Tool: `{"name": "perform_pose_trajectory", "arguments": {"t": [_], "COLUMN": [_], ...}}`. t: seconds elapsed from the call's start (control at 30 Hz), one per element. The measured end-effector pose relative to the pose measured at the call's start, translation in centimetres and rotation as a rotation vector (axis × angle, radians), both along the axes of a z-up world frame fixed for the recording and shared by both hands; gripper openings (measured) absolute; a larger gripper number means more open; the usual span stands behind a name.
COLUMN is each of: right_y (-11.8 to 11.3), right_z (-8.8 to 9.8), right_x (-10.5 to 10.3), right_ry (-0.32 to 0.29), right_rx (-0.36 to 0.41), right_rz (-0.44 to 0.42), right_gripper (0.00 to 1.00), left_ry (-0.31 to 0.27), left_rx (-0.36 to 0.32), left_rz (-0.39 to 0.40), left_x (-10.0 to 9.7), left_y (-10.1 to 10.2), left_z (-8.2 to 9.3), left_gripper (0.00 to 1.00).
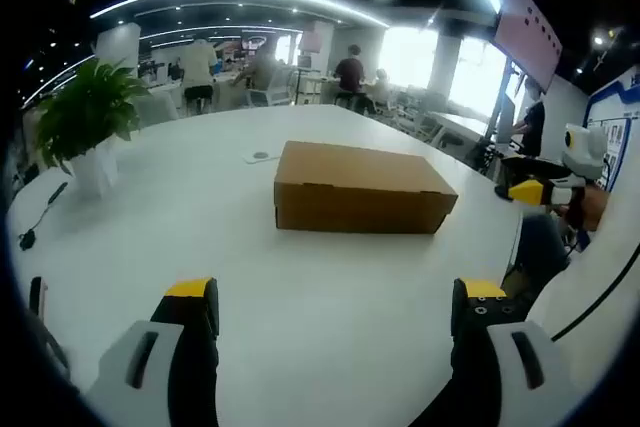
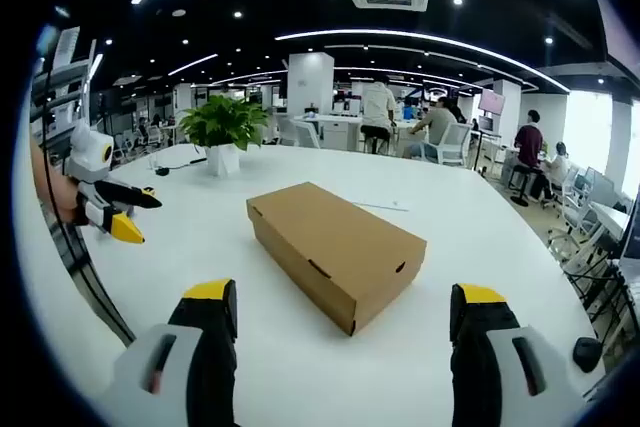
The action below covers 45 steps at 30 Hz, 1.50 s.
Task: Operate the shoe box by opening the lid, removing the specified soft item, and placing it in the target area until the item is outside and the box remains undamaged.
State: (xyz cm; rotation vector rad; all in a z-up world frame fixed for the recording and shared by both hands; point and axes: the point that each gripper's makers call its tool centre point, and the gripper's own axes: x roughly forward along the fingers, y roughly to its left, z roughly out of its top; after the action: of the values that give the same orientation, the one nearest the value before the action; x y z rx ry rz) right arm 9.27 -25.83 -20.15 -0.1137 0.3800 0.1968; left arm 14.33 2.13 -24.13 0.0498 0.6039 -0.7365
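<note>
A brown cardboard shoe box (image 1: pixel 362 189) lies shut on the white table (image 1: pixel 200 207), lid down. In the left gripper view my left gripper (image 1: pixel 335 307) stands open, well short of the box, nothing between its fingers. The right gripper shows at the right edge there as a yellow-tipped tool (image 1: pixel 545 190). In the right gripper view the same box (image 2: pixel 335 247) lies ahead with a corner toward me, and my right gripper (image 2: pixel 345 312) is open just before it. The left gripper (image 2: pixel 110 209) appears at the left edge, jaws apart. The soft item is hidden inside the box.
A potted green plant (image 1: pixel 85 122) stands on the table's far side, also seen as the plant (image 2: pixel 222 127) behind the box. A cable and small dark object (image 1: pixel 40 212) lie near it. A small disc (image 1: pixel 260 156) sits beyond the box. People sit at desks behind.
</note>
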Motion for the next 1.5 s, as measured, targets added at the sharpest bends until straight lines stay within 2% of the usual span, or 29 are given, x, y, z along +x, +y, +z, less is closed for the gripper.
{"name": "perform_pose_trajectory", "arguments": {"t": [0.1,0.2,0.27,0.33,0.4,0.47,0.5,0.57,0.63,0.67,0.77,1.07,1.13,1.37,1.5], "right_y": [0.1,-0.3,-0.5,-0.5,-0.1,0.2,0.2,0.3,0.4,0.5,0.4,0.2,0.1,-0.1,0.1], "right_z": [-0.1,-0.2,-0.3,-0.8,-0.5,-0.6,-0.8,-0.7,-0.5,-0.3,-0.6,-1.6,-2.1,-1.7,-1.3], "right_x": [0.2,0.7,0.7,0.6,0.7,0.4,0.4,0.5,0.6,0.8,0.9,0.6,0.4,0.9,1.0], "right_ry": [0.007,0.024,0.03,0.038,-0.02,-0.013,0.0,-0.009,-0.024,-0.04,-0.022,0.021,0.051,0.027,0.015], "right_rx": [-0.013,0.014,0.031,0.045,0.012,0.017,0.009,0.001,0.015,0.036,0.05,0.038,0.01,0.051,0.062], "right_rz": [0.012,-0.005,-0.014,-0.025,-0.002,0.001,-0.003,0.015,0.024,0.025,0.011,-0.007,-0.007,-0.016,-0.015], "right_gripper": [0.88,0.93,0.97,0.98,0.97,0.97,0.96,0.9,0.91,0.93,0.96,0.97,0.94,0.95,0.95], "left_ry": [0.067,0.06,0.054,0.053,0.049,0.052,0.045,0.05,0.065,0.07,0.084,0.088,0.085,0.111,0.088], "left_rx": [-0.109,-0.034,-0.033,-0.068,-0.065,-0.037,0.005,-0.001,-0.135,-0.136,-0.078,-0.072,-0.026,-0.045,-0.044], "left_rz": [0.015,-0.001,-0.005,0.005,0.02,0.022,0.006,0.005,0.011,0.022,0.003,0.008,0.007,0.026,0.02], "left_x": [-0.4,0.0,0.2,0.7,1.0,1.0,1.0,1.0,0.7,0.8,0.5,1.8,2.2,2.4,2.6], "left_y": [-0.7,-0.2,-0.3,-0.3,-0.1,0.1,0.4,0.3,-0.6,-0.4,-0.2,-0.1,0.3,0.2,-0.1], "left_z": [0.5,-0.2,0.0,0.6,0.6,0.2,-0.4,-0.5,0.7,0.8,0.1,0.1,-0.5,-1.0,-0.9], "left_gripper": [0.99,0.99,0.99,0.99,0.99,0.99,0.99,0.99,0.99,0.99,0.99,0.99,0.99,0.99,0.99]}}
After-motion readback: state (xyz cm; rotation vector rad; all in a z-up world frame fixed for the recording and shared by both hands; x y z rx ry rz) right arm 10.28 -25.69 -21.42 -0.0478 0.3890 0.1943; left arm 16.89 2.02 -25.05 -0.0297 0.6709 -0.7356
